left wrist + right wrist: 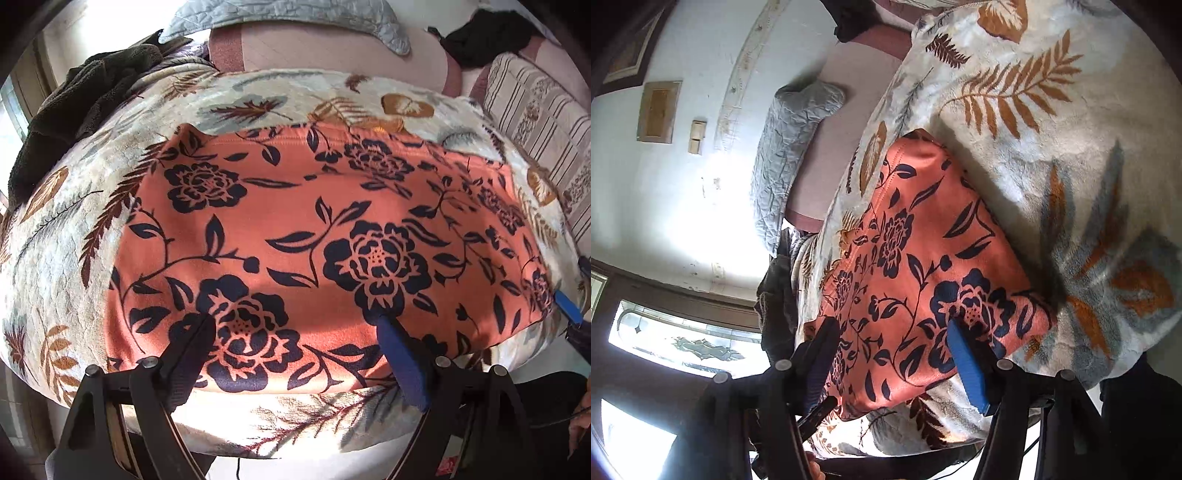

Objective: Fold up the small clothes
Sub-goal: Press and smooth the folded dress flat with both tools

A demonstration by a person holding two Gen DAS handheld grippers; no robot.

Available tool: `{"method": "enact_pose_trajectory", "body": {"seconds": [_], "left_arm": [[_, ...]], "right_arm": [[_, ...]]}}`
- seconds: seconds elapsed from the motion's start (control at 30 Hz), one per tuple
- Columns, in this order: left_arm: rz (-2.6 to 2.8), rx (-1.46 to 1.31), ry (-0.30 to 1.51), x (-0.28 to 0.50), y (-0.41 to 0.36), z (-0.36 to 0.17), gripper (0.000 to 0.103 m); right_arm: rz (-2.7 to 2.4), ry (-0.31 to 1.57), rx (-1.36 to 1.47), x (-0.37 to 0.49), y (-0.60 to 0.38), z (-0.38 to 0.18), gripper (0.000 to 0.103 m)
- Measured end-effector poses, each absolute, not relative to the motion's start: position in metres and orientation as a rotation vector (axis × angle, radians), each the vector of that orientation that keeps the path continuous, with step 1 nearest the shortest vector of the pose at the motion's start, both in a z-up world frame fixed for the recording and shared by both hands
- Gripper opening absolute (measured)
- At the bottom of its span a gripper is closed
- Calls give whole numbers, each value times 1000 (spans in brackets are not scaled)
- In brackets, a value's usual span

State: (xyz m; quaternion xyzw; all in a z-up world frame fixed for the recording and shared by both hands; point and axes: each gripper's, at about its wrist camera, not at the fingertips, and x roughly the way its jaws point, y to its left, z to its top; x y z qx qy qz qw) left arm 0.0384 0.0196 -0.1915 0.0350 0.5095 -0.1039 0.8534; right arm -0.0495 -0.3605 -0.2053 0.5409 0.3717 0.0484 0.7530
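Note:
An orange garment with dark navy flowers (314,240) lies flat, folded into a rectangle, on a cream leaf-print blanket (66,258). My left gripper (295,325) is open and empty, its fingers spread wide just above the garment's near edge. The garment also shows in the right wrist view (923,266), seen from its right end. My right gripper (890,332) is open and empty, hovering over that end's near corner. A blue pad of the right gripper shows at the garment's right edge in the left wrist view (567,306).
A dark brown towel (74,107) is heaped at the blanket's far left. A grey quilted pillow (295,14) and a black garment (484,37) lie at the back. A striped cushion (535,110) is at the right. A window (683,343) is beyond the bed.

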Motion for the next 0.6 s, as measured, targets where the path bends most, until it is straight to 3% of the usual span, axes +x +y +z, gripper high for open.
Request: {"method": "enact_pose_trajectory", "body": {"seconds": [0.27,0.37,0.6], "left_arm": [[-107,29,1051,55,73,-209,89],[-143,63,1009,52,73,-217,97],[-169,73,921,48,76,-206,100]], "right_arm": [[91,924,1243,-58,-324,-231,66],[43,949,1274,-52,-321,-245,66],[-30,845,1364,-31,-336,-255,66]]}}
